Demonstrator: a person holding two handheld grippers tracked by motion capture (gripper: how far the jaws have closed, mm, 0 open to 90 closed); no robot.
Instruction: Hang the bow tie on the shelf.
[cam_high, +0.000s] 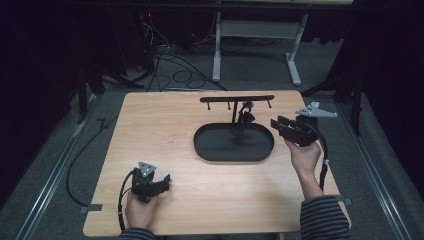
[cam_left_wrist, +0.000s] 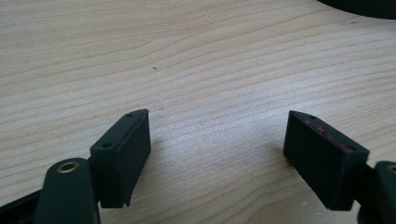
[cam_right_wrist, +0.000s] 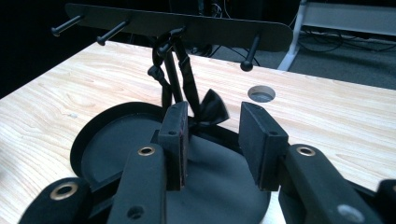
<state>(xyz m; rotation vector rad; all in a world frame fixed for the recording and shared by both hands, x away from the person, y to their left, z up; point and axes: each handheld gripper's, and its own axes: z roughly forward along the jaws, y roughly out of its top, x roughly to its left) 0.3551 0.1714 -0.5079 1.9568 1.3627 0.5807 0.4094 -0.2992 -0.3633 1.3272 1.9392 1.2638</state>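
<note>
A black stand has an oval base tray (cam_high: 210, 150) and a post carrying a bar with pegs (cam_high: 237, 98). From one peg hangs a black strap with a bow (cam_high: 245, 116), reaching down toward the tray. My right gripper (cam_high: 278, 126) is held to the right of the stand and points left at the bow. It is open, with nothing between its pads. In the right gripper view the bow and strap (cam_right_wrist: 184, 70) hang just beyond the right gripper (cam_right_wrist: 213, 109), under the peg bar (cam_right_wrist: 196, 28). My left gripper (cam_high: 165, 181) rests low at the front left, open and holding nothing.
The wooden table (cam_high: 165, 120) has a round hole (cam_right_wrist: 261, 93) behind the tray (cam_right_wrist: 116, 144). Under the left gripper (cam_left_wrist: 218, 116) lies bare wood, and the tray's edge (cam_left_wrist: 359, 7) shows far off. Cables and a desk frame (cam_high: 217, 45) stand on the floor beyond.
</note>
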